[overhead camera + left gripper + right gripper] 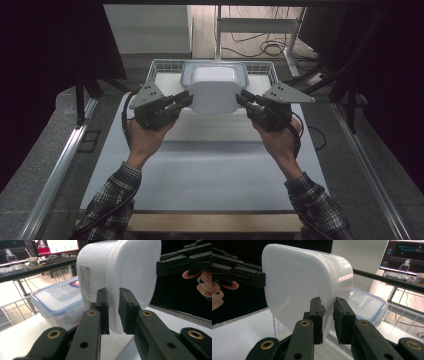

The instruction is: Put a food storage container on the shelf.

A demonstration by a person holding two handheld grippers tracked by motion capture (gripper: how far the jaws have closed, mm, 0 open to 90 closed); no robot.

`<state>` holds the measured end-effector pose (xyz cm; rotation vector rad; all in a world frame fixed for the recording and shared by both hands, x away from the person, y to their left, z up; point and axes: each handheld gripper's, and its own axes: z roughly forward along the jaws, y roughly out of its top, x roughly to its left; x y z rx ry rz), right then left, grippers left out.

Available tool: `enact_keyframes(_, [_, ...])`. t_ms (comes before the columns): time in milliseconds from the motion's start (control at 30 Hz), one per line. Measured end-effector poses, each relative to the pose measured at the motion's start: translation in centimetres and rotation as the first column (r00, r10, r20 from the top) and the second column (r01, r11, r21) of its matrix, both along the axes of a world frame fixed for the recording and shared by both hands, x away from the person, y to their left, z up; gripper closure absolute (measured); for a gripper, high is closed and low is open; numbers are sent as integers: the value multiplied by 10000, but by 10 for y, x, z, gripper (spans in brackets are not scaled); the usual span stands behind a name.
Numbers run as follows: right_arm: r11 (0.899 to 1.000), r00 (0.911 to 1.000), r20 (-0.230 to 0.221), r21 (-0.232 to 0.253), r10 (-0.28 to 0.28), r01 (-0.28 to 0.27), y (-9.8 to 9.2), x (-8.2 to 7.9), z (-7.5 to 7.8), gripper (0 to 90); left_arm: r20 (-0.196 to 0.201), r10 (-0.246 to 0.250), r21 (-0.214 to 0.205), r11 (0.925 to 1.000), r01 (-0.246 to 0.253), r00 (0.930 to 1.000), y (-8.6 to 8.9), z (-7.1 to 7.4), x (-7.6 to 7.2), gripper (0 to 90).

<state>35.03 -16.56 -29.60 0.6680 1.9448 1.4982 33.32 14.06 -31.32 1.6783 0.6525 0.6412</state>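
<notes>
A white plastic tub [214, 90] hangs in the air, tipped on its side, between my two grippers over the far part of the table. My left gripper [189, 98] is shut on the tub's left rim. In the left gripper view its jaws [113, 312] pinch the rim of the tub [120, 272], beside a printed label. My right gripper [240, 100] is shut on the opposite rim. In the right gripper view its jaws [327, 317] clamp the edge of the tub [299, 282]. Each gripper view also shows the other gripper [180, 261] [239, 271] on the far rim.
Behind and below the tub, a clear container with a blue-rimmed lid [186, 75] [57, 300] [367, 305] sits in a white wire basket [162, 67] at the table's far edge. The white tabletop [210, 165] spreads toward the person. Metal rails [55, 175] flank the table.
</notes>
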Motion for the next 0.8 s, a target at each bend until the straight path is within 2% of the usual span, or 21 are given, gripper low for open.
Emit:
enact_keyframes(367, [9999, 9992, 358, 47, -160, 159, 6, 14, 23, 765, 83, 162, 19, 9999, -162, 9998, 2, 22, 14, 793])
enact_keyframes(500, [9996, 9990, 332, 33, -287, 286, 8, 22, 27, 761, 1, 210, 137, 9997, -210, 9998, 1, 26, 22, 793])
enact_keyframes(800, [9988, 9989, 83, 186, -462, 461, 7, 40, 29, 750, -186, 144, -51, 9999, -144, 9997, -1, 31, 39, 789])
